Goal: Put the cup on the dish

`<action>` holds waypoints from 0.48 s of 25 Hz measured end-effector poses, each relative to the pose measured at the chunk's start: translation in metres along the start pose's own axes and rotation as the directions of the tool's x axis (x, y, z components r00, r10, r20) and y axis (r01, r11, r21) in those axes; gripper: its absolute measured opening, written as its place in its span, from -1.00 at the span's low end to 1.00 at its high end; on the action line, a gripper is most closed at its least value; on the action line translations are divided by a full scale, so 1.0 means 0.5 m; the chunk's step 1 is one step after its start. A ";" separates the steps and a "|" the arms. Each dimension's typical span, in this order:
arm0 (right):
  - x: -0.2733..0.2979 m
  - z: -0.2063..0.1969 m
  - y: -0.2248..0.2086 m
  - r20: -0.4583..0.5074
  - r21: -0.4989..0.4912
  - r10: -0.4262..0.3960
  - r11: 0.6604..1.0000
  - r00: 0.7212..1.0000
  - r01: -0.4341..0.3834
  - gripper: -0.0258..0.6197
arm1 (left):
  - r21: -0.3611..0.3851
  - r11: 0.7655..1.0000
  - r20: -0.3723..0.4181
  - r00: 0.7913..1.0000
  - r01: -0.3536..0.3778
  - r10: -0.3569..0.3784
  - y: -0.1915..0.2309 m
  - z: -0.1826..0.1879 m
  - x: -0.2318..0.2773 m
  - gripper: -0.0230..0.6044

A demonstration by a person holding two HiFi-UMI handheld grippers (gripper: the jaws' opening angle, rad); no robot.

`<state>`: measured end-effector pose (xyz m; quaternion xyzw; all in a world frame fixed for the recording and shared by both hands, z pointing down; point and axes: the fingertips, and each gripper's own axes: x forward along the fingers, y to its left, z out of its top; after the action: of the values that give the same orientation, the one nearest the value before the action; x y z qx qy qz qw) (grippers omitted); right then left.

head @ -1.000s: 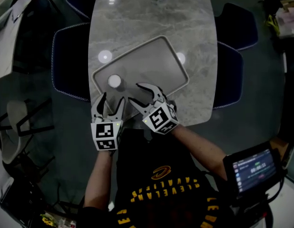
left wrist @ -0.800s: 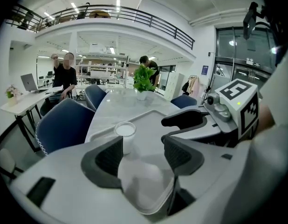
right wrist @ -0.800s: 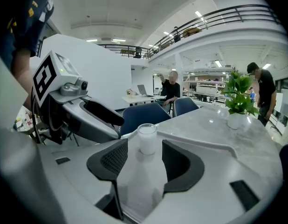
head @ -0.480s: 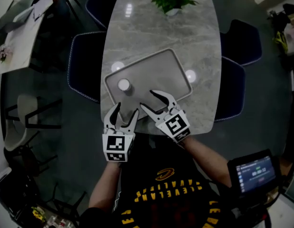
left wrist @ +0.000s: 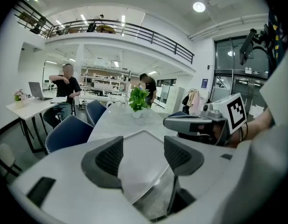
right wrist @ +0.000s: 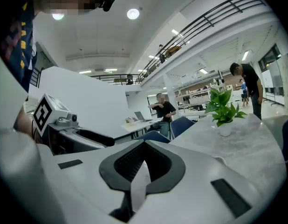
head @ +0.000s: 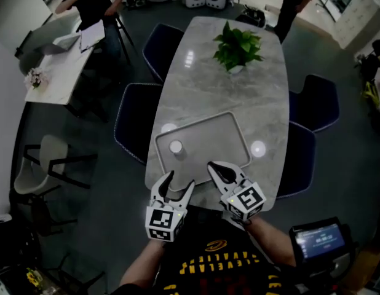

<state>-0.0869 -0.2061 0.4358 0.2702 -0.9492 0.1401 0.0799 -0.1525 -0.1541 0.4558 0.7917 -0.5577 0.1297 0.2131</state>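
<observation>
A small white cup stands upright on the left part of a grey rectangular tray on the marble table. My left gripper hovers over the table's near edge, just short of the cup, open and with nothing between its pads; in its own view the tray shows through the left gripper. My right gripper hangs beside it at the tray's near rim. Its jaws have just been closing on nothing, and the right gripper is shut, tips touching.
A potted green plant stands at the table's far end. Dark blue chairs flank both long sides. A person sits at a white desk at the upper left. A small screen glows at the lower right.
Both grippers rose and drew back toward the table's near edge. The right jaws went from wide open to shut. The head view tilted up, bringing the plant and room into sight.
</observation>
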 end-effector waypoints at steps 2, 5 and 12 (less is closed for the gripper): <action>-0.013 0.010 0.017 0.025 0.007 0.035 0.999 0.999 -0.035 -0.90 | -0.011 1.000 0.017 1.000 0.020 -0.020 -0.023 0.016 -0.009 -0.04; -0.032 0.028 0.031 0.050 0.000 0.055 0.998 0.997 -0.056 -0.90 | -0.047 0.998 0.050 0.998 0.051 -0.049 -0.059 0.058 -0.020 -0.04; -0.082 0.088 0.031 0.111 0.001 0.029 1.000 0.993 -0.030 -0.90 | -0.014 0.996 0.132 0.987 0.091 -0.089 -0.130 0.132 -0.036 -0.10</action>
<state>-0.0641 -0.1871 0.3816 0.2636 -0.9559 0.1273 0.0247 -0.1000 -0.1524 0.3777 0.8208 -0.5354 0.0621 0.1894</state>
